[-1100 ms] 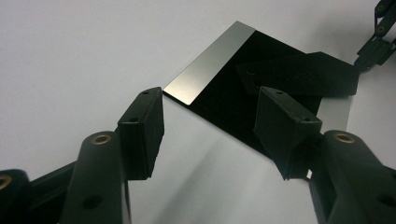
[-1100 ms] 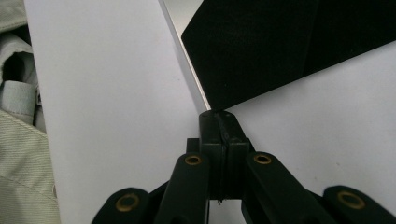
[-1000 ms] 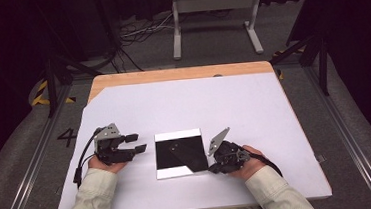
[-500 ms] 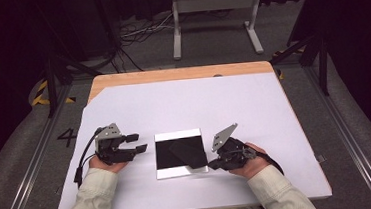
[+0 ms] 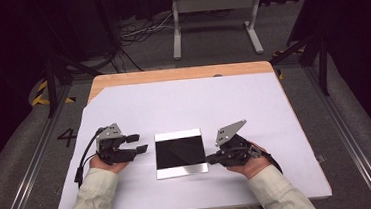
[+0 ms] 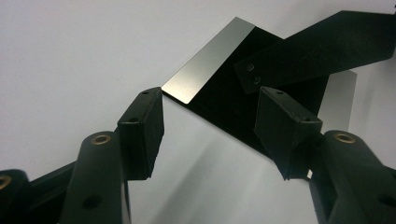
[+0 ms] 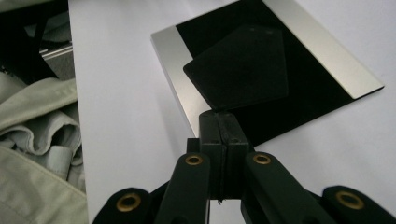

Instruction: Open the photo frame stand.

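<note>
A person's two forearms in pale sleeves come in from the bottom of the high view, each hand holding a black two-jaw gripper over a white tabletop (image 5: 183,104).

The right gripper (image 5: 212,158) sits low at the right near corner of a flat square plate (image 5: 180,152). In the right gripper view its jaws are pressed together, their tips at the plate's near silver edge; whether they pinch that edge cannot be told. A grey three-cornered plate stands tilted on top of this gripper, and its dark reflection shows in the plate's glossy surface.

The left gripper (image 5: 139,143) rests just left of the plate, apart from it, pointing toward it. In the left gripper view its jaws are spread wide with nothing between them, and the plate's corner lies just beyond their tips.

The plate lies flat near the middle of the tabletop, between the two grippers. It has a black, mirror-like centre with silver strips along its near and far edges.

Farther off, a wooden strip (image 5: 181,73) edges the tabletop's far side. Beyond it, a grey metal stand (image 5: 215,19) and loose cables (image 5: 140,33) sit on a dark floor.
</note>
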`<state>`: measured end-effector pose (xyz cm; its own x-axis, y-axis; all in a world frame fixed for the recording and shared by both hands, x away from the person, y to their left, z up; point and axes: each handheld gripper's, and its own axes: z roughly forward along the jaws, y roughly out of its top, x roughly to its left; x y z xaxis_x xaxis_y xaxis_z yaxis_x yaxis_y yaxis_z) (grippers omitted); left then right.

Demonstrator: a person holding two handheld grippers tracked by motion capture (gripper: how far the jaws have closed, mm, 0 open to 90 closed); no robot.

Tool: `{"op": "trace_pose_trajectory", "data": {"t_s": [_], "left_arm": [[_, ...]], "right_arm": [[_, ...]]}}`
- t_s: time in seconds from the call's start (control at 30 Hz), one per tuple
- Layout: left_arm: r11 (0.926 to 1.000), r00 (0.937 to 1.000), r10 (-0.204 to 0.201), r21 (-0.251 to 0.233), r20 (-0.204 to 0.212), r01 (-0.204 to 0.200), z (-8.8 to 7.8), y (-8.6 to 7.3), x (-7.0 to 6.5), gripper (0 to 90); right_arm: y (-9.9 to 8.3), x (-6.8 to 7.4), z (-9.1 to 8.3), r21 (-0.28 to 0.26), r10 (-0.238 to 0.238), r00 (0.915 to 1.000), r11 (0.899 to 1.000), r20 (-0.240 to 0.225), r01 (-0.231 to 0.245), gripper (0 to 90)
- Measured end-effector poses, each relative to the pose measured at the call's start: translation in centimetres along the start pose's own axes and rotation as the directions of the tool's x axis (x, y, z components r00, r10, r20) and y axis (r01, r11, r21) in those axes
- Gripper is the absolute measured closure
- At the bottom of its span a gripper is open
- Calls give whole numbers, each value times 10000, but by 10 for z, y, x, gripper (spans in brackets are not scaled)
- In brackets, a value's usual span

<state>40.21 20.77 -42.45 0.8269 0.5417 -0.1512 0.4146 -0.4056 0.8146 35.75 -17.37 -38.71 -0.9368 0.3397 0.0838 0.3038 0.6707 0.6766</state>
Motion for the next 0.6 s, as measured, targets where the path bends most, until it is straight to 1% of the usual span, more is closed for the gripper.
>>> {"op": "trace_pose_trajectory", "data": {"t_s": [0.1, 0.17, 0.2, 0.23, 0.27, 0.3, 0.33, 0.37, 0.43, 0.5, 0.6], "left_arm": [[10000, 10000, -36, -8, 8, 36, 0, 0, 0, 427], [10000, 10000, -67, -2, 16, 67, 0, 0, 0, 426], [10000, 10000, -67, -2, 16, 67, 0, 0, 0, 426], [10000, 10000, -56, 18, 14, 56, 1, 0, 0, 427], [10000, 10000, -56, 18, 14, 56, 1, 0, 0, 427], [10000, 10000, 19, 37, -12, -19, 1, 0, 0, 427], [10000, 10000, 19, 37, -12, -19, 1, 0, 0, 427], [10000, 10000, 35, 46, -24, -35, 1, 0, 0, 427], [10000, 10000, 20, 39, -44, -20, 1, 0, 0, 427], [10000, 10000, 12, 14, -43, -12, 1, 0, 0, 427], [10000, 10000, 11, 11, -43, -11, 1, 0, 0, 427]], "right_arm": [[2, 2, -3, -421, 13, 9999, 9991, 121, -8, 896], [3, 2, -5, -707, 128, 9998, 9974, 162, -116, 896], [3, 2, -5, -707, 128, 9998, 9974, 162, -116, 896], [4, 3, -7, -1009, 298, 9995, 9945, 98, -286, 896], [4, 3, -7, -1009, 298, 9995, 9945, 98, -286, 896], [5, 4, -10, -1474, 423, 9991, 9882, -47, -425, 896], [6, 4, -11, -1610, 456, 9989, 9858, -120, -469, 895], [7, 4, -11, -1642, 467, 9988, 9853, -124, -481, 896], [8, 5, -11, -1518, 363, 9993, 9878, 114, -341, 896], [7, 5, -10, -1432, 371, 9992, 9891, 143, -347, 895], [7, 5, -11, -1478, 418, 9988, 9883, 270, -373, 895]]}}
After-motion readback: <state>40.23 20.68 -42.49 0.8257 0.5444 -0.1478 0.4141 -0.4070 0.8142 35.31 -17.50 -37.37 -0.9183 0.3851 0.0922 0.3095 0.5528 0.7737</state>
